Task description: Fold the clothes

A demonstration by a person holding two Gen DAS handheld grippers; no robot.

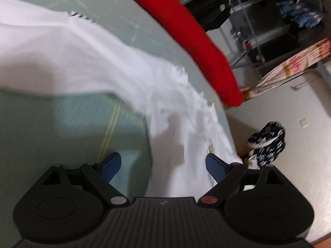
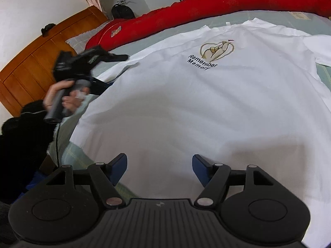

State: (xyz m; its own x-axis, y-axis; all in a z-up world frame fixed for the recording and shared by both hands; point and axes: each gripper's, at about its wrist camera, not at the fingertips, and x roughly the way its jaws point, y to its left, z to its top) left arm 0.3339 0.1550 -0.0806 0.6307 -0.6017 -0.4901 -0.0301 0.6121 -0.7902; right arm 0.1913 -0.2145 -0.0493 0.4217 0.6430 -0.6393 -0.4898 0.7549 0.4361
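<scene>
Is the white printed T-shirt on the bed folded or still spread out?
Spread out: the white printed T-shirt lies flat, its logo showing and both sleeves extended.

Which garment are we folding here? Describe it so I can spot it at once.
On the pale green bed sheet, in front of the long red quilt, lies a white T-shirt spread flat. Its gold heart drawing above the dark words "Remember Memory" sets it apart.

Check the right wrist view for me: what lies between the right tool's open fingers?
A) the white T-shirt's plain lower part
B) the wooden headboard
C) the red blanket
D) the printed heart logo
A: the right tool stands open over the plain hem area of the white T-shirt, while the printed logo sits far up the shirt, toward the red blanket.
</scene>
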